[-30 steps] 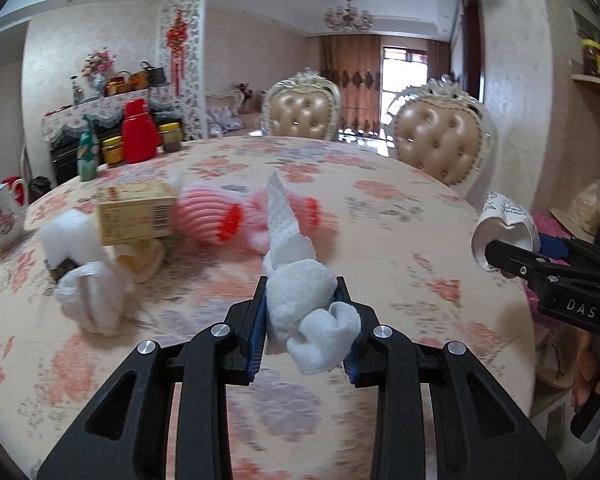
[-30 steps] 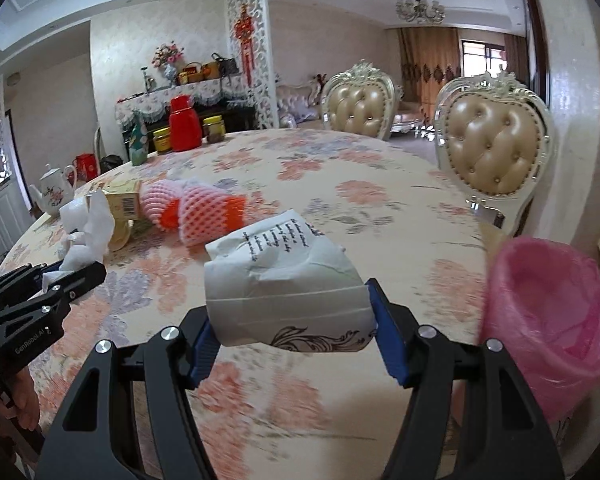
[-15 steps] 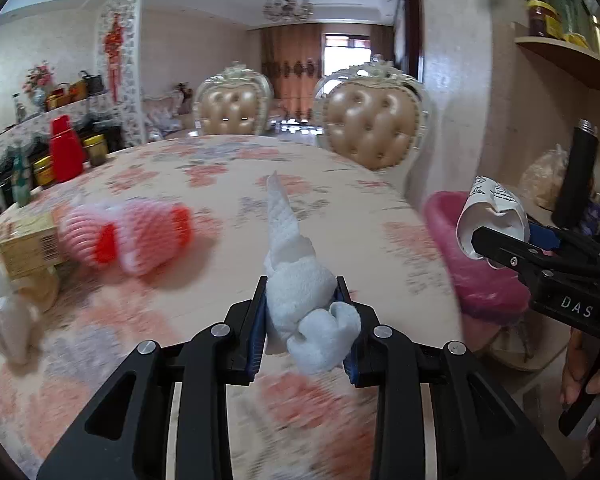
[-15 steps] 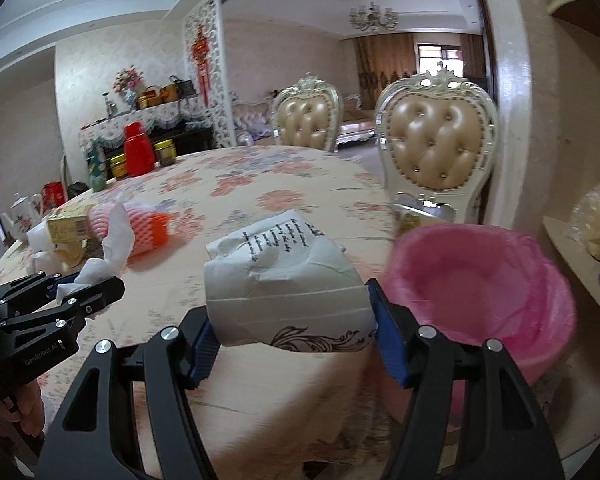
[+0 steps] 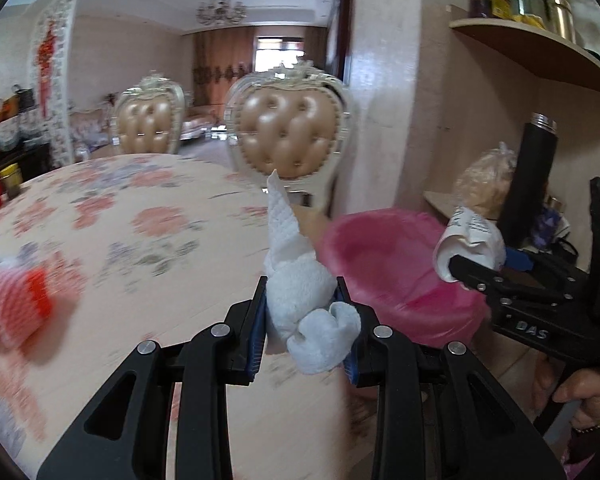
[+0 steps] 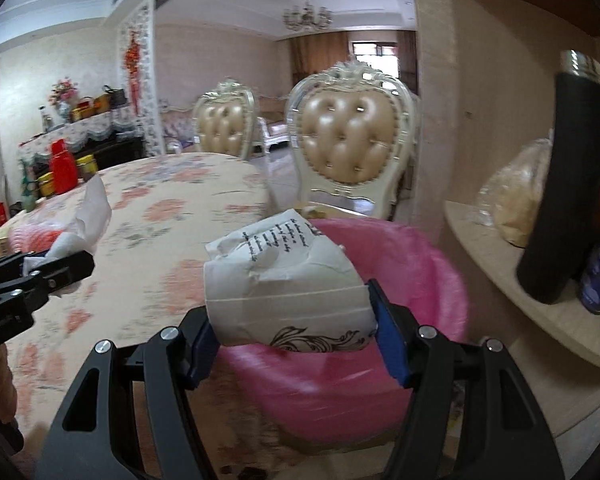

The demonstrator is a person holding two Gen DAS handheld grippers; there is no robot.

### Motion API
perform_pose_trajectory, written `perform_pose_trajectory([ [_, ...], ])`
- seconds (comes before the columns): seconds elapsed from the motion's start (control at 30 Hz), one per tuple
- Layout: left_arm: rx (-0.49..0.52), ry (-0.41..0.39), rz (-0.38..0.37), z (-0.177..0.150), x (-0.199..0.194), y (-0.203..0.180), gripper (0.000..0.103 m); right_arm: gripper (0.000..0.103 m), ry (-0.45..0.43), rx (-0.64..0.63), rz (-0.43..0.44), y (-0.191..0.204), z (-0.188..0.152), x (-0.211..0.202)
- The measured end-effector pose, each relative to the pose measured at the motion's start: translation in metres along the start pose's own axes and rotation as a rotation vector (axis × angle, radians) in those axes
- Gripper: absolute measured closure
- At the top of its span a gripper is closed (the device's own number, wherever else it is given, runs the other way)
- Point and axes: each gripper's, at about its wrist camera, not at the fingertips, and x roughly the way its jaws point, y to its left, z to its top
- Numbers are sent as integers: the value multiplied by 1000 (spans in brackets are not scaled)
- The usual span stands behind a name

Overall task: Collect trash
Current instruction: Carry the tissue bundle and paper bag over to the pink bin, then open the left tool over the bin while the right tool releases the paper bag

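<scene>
Right wrist view: the right gripper (image 6: 296,328) grips a crushed paper cup (image 6: 284,284) over the pink-lined bin's (image 6: 440,280) near rim, beside the table edge (image 6: 256,200), while the left gripper (image 5: 302,320) clamps a tissue wad (image 5: 300,284) above the table.

"DAS" in pale letters on the black right gripper (image 5: 466,270) body, in the left wrist view.

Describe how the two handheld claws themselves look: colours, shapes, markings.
Both are matte black plastic. The left claw has angular linkage arms with silver rivets and blue pads. The right claw matches, with blue pads; its side bears pale "DAS" lettering. A bare hand with a thin bracelet grips its handle.
</scene>
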Motion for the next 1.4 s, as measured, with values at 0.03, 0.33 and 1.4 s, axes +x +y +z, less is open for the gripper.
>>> perform_pose_trajectory([
  [0.03,1,5,-14,3,7,-4,73,38,5,5,-13,-8,1,6],
  [0.33,31,43,-106,24,59,-33,73,38,35,40,-54,-49,8,44],
  [1.4,-78,-13,85,-3,-15,31,7,25,-56,54,38,-10,5,-36],
])
